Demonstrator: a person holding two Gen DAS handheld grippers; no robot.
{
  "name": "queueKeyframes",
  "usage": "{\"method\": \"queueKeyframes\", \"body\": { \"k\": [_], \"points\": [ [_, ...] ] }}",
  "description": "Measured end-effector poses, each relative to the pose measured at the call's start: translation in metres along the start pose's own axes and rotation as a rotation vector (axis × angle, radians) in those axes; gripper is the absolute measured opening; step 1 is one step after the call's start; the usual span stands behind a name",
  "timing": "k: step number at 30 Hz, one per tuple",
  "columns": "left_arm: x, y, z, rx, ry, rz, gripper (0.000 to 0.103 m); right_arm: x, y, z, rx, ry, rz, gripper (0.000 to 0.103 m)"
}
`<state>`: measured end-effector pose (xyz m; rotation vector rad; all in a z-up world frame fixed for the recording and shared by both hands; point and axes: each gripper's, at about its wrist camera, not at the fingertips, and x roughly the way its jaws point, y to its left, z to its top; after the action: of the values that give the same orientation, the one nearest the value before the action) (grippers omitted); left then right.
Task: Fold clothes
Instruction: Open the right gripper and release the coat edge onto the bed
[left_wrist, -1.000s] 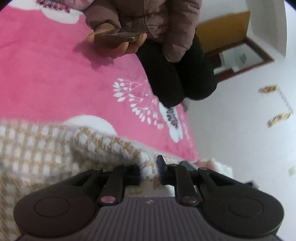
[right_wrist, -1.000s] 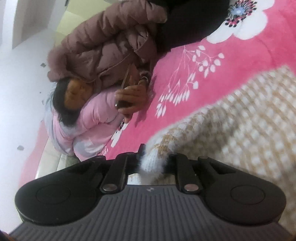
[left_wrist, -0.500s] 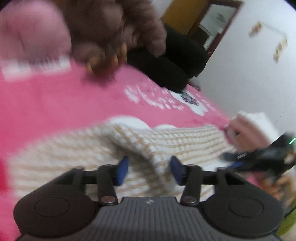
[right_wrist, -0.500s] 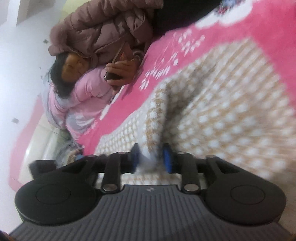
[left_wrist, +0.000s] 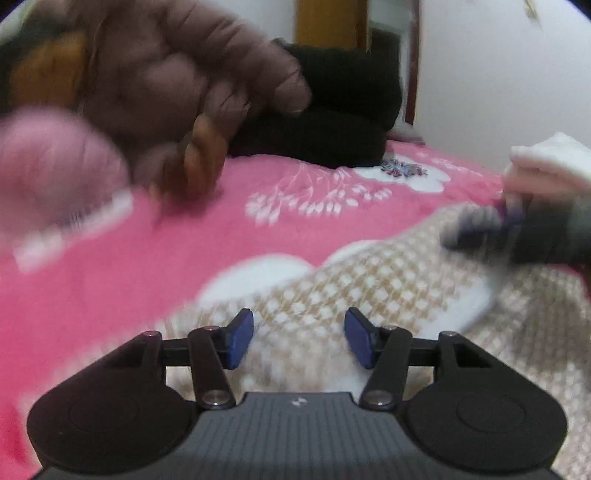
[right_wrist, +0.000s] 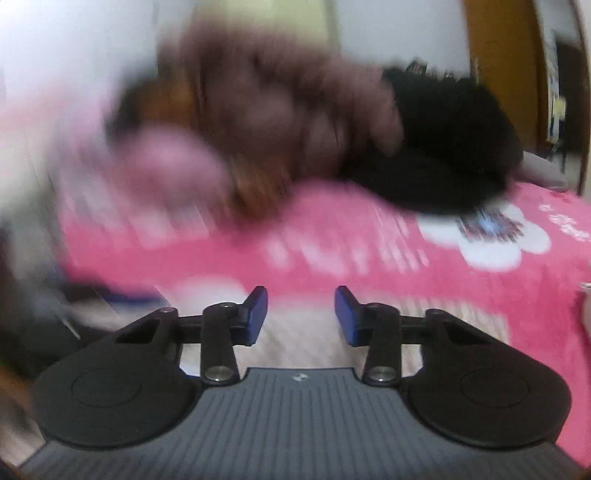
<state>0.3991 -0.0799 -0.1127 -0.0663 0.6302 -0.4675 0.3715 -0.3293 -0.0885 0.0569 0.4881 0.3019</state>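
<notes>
1. Beyond both sets of jaws, filling the far half of each view, lies the pink blanket (left_wrist: 110, 280) with its white flowers, covering the bed. A person in a brown puffer jacket (left_wrist: 177, 74) reclines across its far side, well apart from either tool.

2. Directly under and ahead of the left gripper (left_wrist: 299, 341) spreads the checked sweater (left_wrist: 369, 280), beige and white, lying flat on the blanket and running off to the right of the jaws. It is a fluffy knit, and I judge it light, soft and floppy, likely to sag and stretch if lifted by one point.

3. Off to the right of the left jaws, the right gripper (left_wrist: 480, 236) shows as a dark blur over the sweater's far edge, carried by a hand (left_wrist: 532, 181) in a white cuff.

4. The left gripper's jaws stand about half apart and are closing slightly. Knit lies below the gap, but the blue pads (left_wrist: 240, 339) press on nothing.

5. In its own view the right gripper (right_wrist: 301, 315) has jaws narrower than the left's and closing, with pale fabric blurred beneath them and nothing pinched.

6. For a clean fold I would take hold at the hem or a shoulder edge, one gripper near each corner, pinching a small ridge of knit so it lifts evenly.
</notes>
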Motion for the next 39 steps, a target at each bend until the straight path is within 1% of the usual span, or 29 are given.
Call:
{"method": "queueKeyframes", "body": {
  "k": [1, 2, 3, 5, 6, 8, 10, 11, 13, 15, 17, 18, 21, 23, 24, 25, 26, 28, 29, 32, 34, 36, 37, 39],
  "points": [
    [0.000, 0.009, -0.001, -0.043, 0.002, -0.018, 0.052, 0.008, -0.008, -0.014, 0.005, 0.016, -0.012, 0.034],
    [-0.002, 0.018, 0.000, -0.093, -0.001, -0.040, 0.048, 0.015, -0.016, -0.027, 0.011, 0.033, -0.024, 0.033],
    [-0.001, 0.024, 0.000, -0.121, -0.001, -0.058, 0.048, 0.019, -0.023, -0.036, 0.027, 0.046, -0.029, 0.033],
    [-0.004, 0.029, -0.002, -0.132, -0.004, -0.068, 0.048, 0.013, -0.034, -0.029, 0.092, 0.054, -0.012, 0.033],
    [-0.004, 0.026, -0.002, -0.117, -0.006, -0.056, 0.048, 0.012, -0.033, -0.028, 0.072, 0.059, -0.016, 0.033],
    [-0.005, 0.020, -0.004, -0.077, -0.010, -0.026, 0.049, 0.004, -0.029, -0.019, 0.054, 0.055, -0.037, 0.029],
    [-0.005, 0.016, -0.005, -0.059, -0.013, -0.010, 0.049, -0.008, -0.018, -0.003, 0.044, 0.005, -0.068, 0.023],
    [-0.005, 0.013, -0.005, -0.052, -0.014, -0.003, 0.049, -0.013, -0.011, 0.003, 0.025, -0.026, -0.073, 0.022],
    [-0.005, 0.008, -0.005, -0.036, -0.017, 0.012, 0.050, -0.020, 0.004, 0.017, -0.036, -0.076, -0.062, 0.019],
    [-0.006, 0.005, -0.005, -0.024, -0.020, 0.023, 0.050, -0.010, 0.015, 0.022, -0.098, -0.077, -0.054, 0.019],
    [-0.006, 0.002, -0.006, -0.013, -0.026, 0.037, 0.050, 0.020, 0.015, 0.015, -0.135, -0.007, -0.093, 0.017],
    [-0.007, 0.000, -0.007, -0.004, -0.032, 0.047, 0.050, 0.036, 0.010, 0.005, -0.144, 0.036, -0.139, 0.014],
    [-0.009, -0.007, -0.008, 0.022, -0.049, 0.078, 0.051, 0.050, -0.010, -0.020, -0.080, -0.001, -0.152, 0.014],
    [-0.018, -0.011, -0.011, 0.026, -0.096, 0.120, 0.051, 0.046, -0.011, -0.020, -0.069, -0.021, -0.157, 0.014],
    [-0.025, -0.014, -0.012, 0.026, -0.131, 0.156, 0.055, 0.047, -0.012, -0.021, -0.066, -0.023, -0.156, 0.014],
    [-0.035, -0.018, -0.011, 0.031, -0.179, 0.192, 0.055, 0.047, -0.013, -0.021, -0.062, -0.026, -0.156, 0.014],
    [-0.044, -0.022, -0.010, 0.046, -0.220, 0.203, 0.055, 0.047, -0.014, -0.022, -0.059, -0.028, -0.156, 0.014],
    [-0.053, -0.038, -0.003, 0.100, -0.274, 0.197, 0.057, 0.045, -0.016, -0.023, -0.049, -0.034, -0.149, 0.014],
    [-0.053, -0.047, 0.001, 0.129, -0.277, 0.185, 0.057, 0.043, -0.016, -0.023, -0.043, -0.036, -0.144, 0.014],
    [-0.028, -0.077, 0.015, 0.212, -0.217, 0.138, 0.057, 0.040, -0.015, -0.024, -0.033, -0.039, -0.135, 0.014],
    [0.001, -0.093, 0.016, 0.240, -0.127, 0.134, 0.055, 0.040, -0.015, -0.024, -0.034, -0.040, -0.134, 0.014],
    [0.028, -0.091, 0.009, 0.199, -0.021, 0.148, 0.055, 0.040, -0.016, -0.024, -0.027, -0.040, -0.125, 0.014],
    [0.028, -0.087, 0.007, 0.172, -0.017, 0.150, 0.056, 0.041, -0.018, -0.024, -0.020, -0.040, -0.118, 0.014],
    [0.023, -0.078, 0.004, 0.114, -0.032, 0.153, 0.056, 0.040, -0.021, -0.023, 0.001, -0.038, -0.097, 0.014]
  ]
}}
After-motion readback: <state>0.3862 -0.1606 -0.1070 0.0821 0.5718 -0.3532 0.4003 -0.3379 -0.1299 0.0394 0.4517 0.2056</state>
